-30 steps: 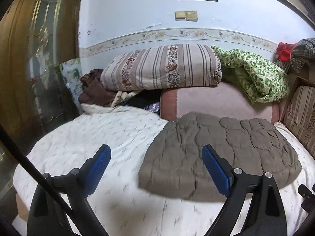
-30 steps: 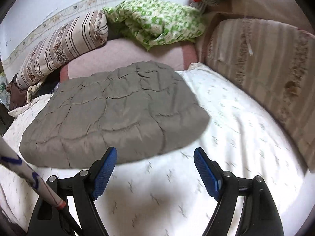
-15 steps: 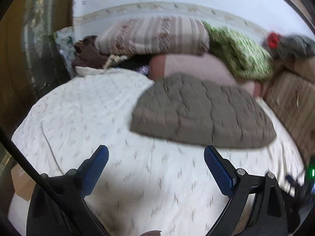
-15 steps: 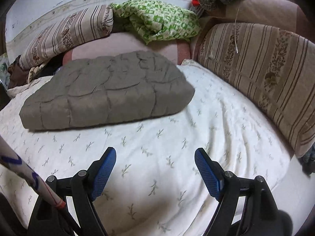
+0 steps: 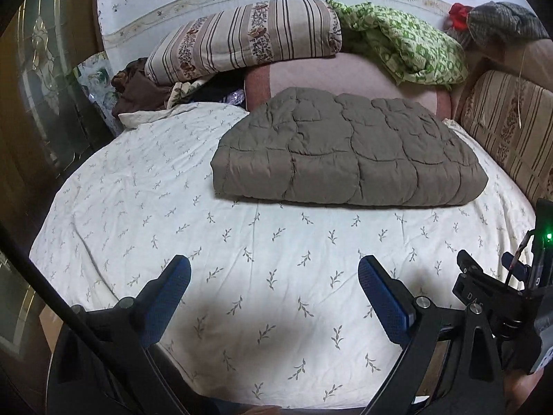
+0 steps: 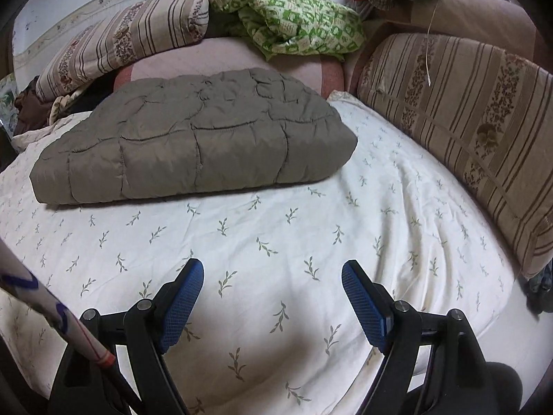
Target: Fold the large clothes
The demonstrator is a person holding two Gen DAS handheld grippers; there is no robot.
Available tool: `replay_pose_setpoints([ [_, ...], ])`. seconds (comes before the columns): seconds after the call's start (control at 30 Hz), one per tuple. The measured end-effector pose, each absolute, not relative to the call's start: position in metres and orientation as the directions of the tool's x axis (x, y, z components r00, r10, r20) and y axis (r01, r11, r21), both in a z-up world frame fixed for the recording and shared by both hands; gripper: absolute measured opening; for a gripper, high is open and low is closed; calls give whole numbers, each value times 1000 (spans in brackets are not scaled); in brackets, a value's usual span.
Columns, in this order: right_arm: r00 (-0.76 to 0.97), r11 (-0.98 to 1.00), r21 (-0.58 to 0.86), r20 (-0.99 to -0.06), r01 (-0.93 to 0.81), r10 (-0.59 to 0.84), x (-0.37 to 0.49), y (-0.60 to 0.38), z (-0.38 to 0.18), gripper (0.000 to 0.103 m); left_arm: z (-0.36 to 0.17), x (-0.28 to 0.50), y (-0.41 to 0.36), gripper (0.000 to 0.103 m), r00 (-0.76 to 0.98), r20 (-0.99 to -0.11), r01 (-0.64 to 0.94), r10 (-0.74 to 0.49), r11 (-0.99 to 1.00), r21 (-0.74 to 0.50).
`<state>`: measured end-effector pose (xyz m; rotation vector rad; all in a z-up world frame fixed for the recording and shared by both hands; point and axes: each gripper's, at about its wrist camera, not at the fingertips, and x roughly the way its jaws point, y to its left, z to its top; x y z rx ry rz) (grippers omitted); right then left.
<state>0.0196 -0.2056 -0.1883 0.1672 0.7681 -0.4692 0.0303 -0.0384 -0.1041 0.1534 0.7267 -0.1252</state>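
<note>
A grey-brown quilted jacket [image 5: 345,152] lies folded into a thick, flat bundle on the bed [image 5: 145,207], toward the far side of the leaf-print white sheet. Behind it sits a pink cushion [image 5: 345,76], with a striped folded quilt [image 5: 249,38] and a green patterned cloth [image 5: 408,48] stacked on top. A striped cushion [image 6: 466,121] lines the bed's right edge. The left gripper [image 5: 274,269] hovers over the bare sheet near the bed's front edge, its jaws spread wide and holding nothing. The right gripper [image 6: 273,273] hangs likewise over the sheet, jaws released and empty, well apart from the jacket.
</note>
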Motion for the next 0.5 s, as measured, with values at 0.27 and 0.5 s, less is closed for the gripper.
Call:
replay_pose_setpoints([
  [0.27, 602, 884, -26, -723, 466, -339, 24, -206, -194, 86, -110, 35, -40, 97, 700, -708, 204, -97, 976, 69],
  [0.5, 599, 885, -42, -721, 464, -348, 25, -203, -195, 86, -112, 34, -42, 97, 691, -716, 218, -104, 973, 69],
])
